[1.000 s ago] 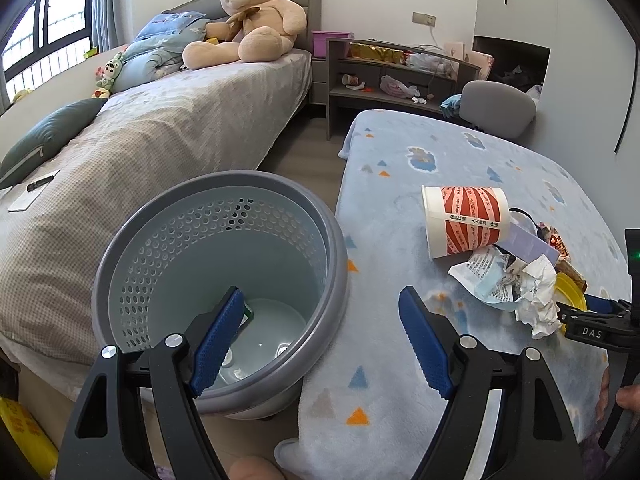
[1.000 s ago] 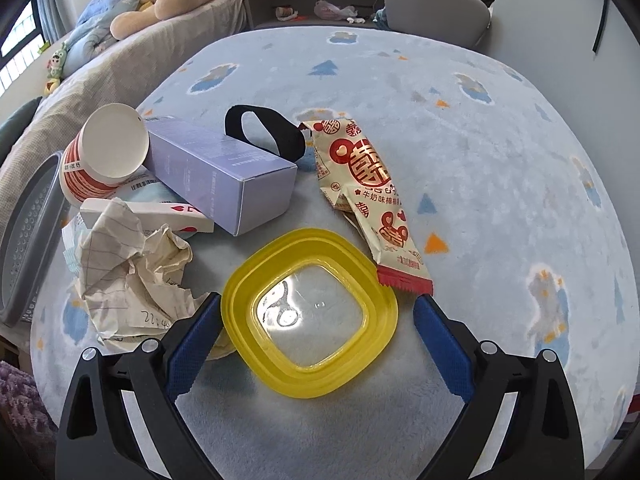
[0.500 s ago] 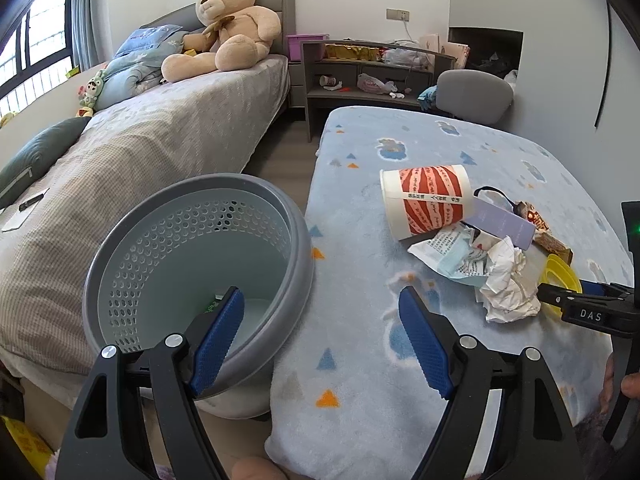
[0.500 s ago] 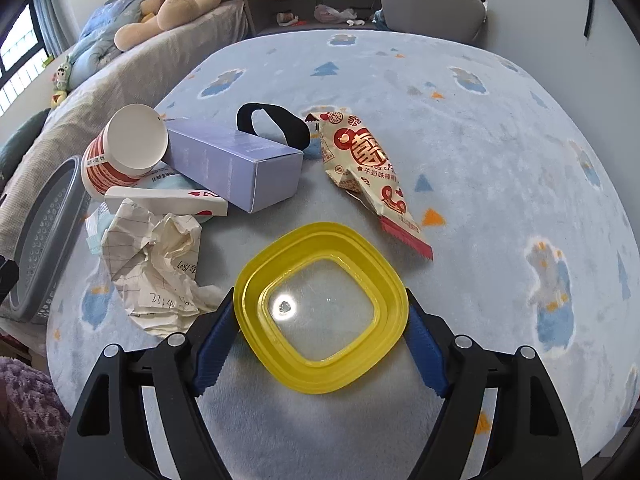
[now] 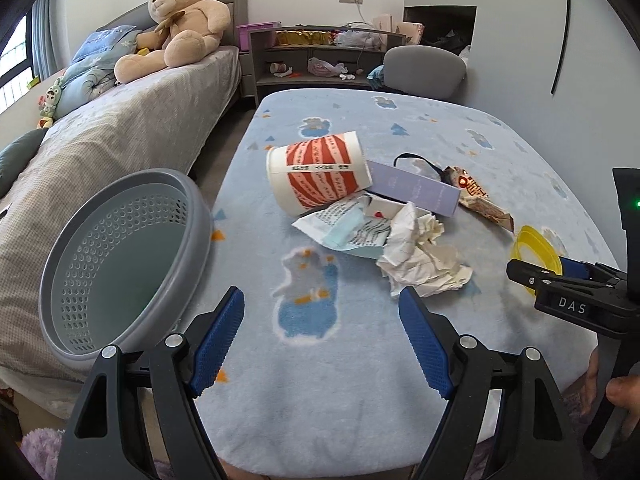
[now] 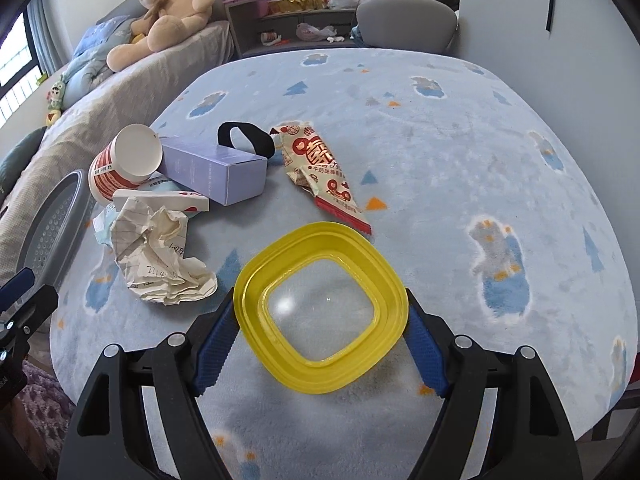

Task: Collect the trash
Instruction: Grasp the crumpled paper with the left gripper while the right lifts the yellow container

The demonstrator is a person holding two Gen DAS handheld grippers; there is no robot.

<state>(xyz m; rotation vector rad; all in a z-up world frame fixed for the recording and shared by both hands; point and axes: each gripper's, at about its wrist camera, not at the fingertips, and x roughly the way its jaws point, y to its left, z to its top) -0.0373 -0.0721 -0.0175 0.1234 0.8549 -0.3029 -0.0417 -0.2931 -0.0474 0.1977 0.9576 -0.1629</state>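
While the right gripper (image 6: 320,332) had just clamped the yellow lid (image 6: 320,312), the left gripper (image 5: 320,340) stood open, with cup (image 5: 318,176), box (image 5: 416,192) and crumpled paper (image 5: 420,256) left on the blanket (image 5: 320,400) beside the bin (image 5: 120,264)

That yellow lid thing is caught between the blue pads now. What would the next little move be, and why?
Probably lift the yellow lid and carry it left toward the grey basket. The right gripper has its jaws closed on the lid's two sides, and the basket stands open beside the blanket's left edge. The left gripper is open and empty.
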